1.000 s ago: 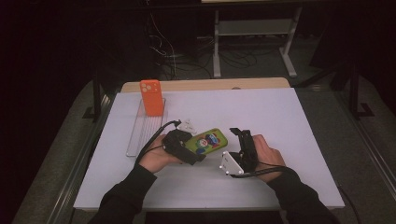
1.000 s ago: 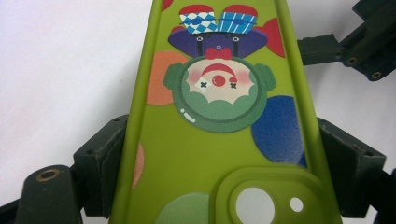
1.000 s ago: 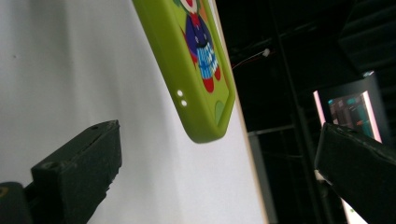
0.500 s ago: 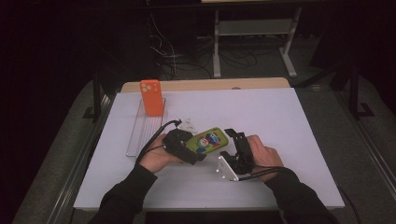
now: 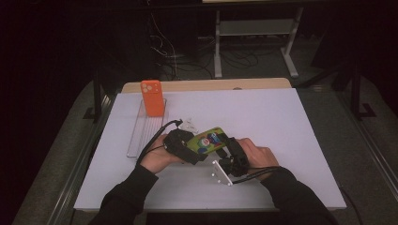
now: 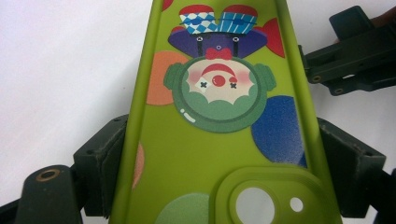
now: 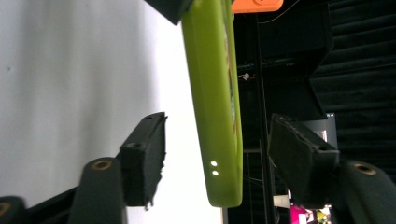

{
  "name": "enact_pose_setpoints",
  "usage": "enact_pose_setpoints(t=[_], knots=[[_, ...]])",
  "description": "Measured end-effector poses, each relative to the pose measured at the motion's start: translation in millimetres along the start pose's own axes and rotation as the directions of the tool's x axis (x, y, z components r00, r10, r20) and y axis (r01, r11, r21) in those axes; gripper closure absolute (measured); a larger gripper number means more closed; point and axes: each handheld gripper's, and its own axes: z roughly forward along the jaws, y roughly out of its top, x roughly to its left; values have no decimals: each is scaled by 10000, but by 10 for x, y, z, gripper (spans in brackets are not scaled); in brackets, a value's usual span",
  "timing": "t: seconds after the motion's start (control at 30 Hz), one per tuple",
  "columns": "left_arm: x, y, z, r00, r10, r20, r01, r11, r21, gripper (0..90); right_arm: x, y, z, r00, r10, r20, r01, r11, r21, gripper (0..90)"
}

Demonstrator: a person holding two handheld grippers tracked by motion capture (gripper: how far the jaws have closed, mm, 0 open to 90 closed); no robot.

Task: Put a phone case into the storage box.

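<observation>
Left gripper (image 6: 210, 154) clamps my green clown phone case (image 6: 219, 116); right gripper (image 7: 217, 154), jaws just closing, straddles its end untouched, gaps visible in right gripper view.

High view looks forward and down over the white table (image 5: 291, 122), fairly far off. Left gripper view sits tight on the green phone case (image 6: 210, 140), facing its printed back. Right gripper view, rolled sideways, catches that same case (image 7: 217, 93) edge-on, close up.

You wear black sleeves (image 5: 126, 197). Your black grippers (image 5: 180, 145) have brass-ringed screws. A black cable (image 5: 155, 136) trails from the left one.
</observation>
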Motion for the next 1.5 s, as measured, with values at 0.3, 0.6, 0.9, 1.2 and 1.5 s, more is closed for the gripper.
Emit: enact_pose_setpoints(t=[0.3,0.6,0.9,1.2,1.5], knots=[[-3,0,6,10000,-76,-5,76,10000,-6,156,61,53,17,9980,-612,128,611,9981,83,601],[-18,3,27,9994,-326,106,328,9993,-191,155,68,61,2,9954,-918,258,914,9957,157,743],[-15,-19,18,9998,-135,127,141,9989,-456,142,80,82,-5,9928,-1128,393,1118,9934,270,756],[4,-35,-59,9998,200,46,-196,9980,-595,5,45,56,-7,9956,-846,394,829,9956,426,758],[78,-71,-163,10000,-30,-59,23,9934,-1146,0,-62,-75,20,9970,746,-220,-725,9938,841,757]])
